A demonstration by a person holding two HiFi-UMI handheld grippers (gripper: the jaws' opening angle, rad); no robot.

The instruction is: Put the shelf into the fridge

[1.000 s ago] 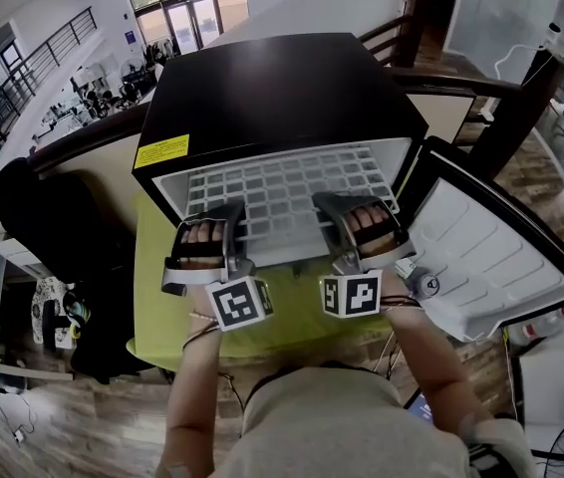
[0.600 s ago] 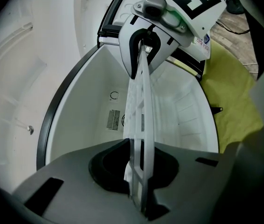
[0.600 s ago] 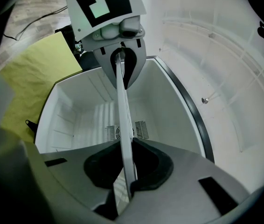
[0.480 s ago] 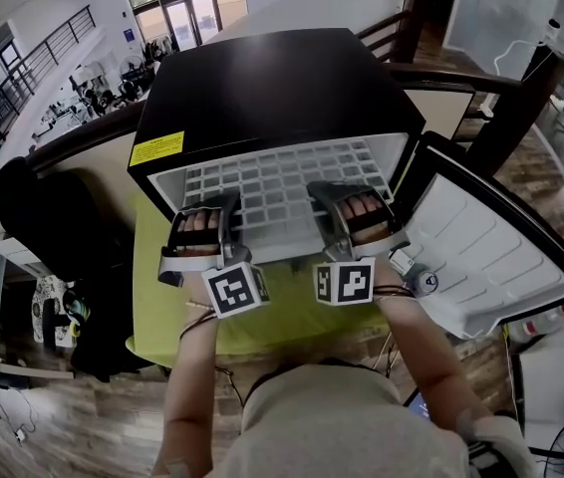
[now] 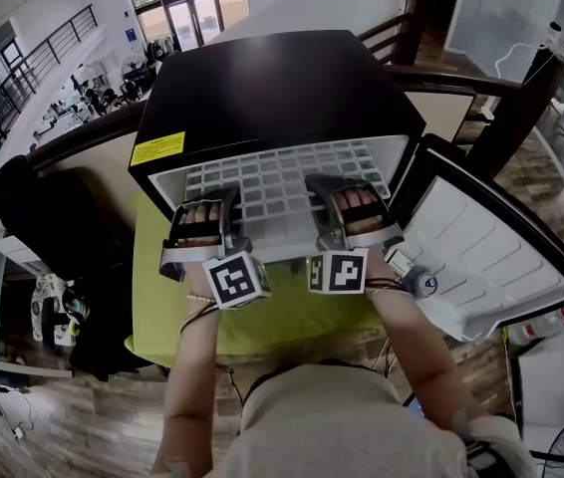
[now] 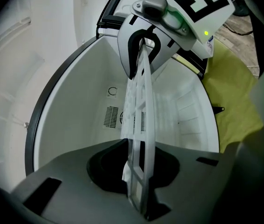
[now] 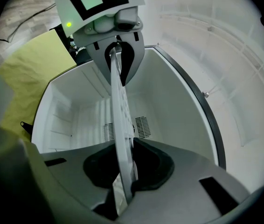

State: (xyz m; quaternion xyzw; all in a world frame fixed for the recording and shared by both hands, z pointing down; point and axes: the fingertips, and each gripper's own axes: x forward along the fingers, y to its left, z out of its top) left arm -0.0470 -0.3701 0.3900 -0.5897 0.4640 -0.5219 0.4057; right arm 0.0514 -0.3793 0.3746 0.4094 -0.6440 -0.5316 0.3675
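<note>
A white grid shelf (image 5: 277, 189) lies flat, partly inside the open mouth of the black mini fridge (image 5: 272, 88). My left gripper (image 5: 230, 239) is shut on the shelf's near edge at the left, and my right gripper (image 5: 328, 235) is shut on it at the right. In the left gripper view the shelf (image 6: 139, 139) runs edge-on between the jaws toward the other gripper (image 6: 143, 41), with the white fridge interior (image 6: 99, 101) behind. The right gripper view shows the same shelf (image 7: 121, 139) clamped edge-on, with the vented back wall (image 7: 141, 125) beyond.
The fridge door (image 5: 481, 257) hangs open to the right, its white inner liner facing up. The fridge stands on a yellow-green table (image 5: 162, 307). A dark wooden railing (image 5: 481, 83) runs behind, and a black chair (image 5: 53, 227) is at the left.
Both grippers have moved forward a little, sliding the shelf deeper into the fridge. The grips have not changed.
</note>
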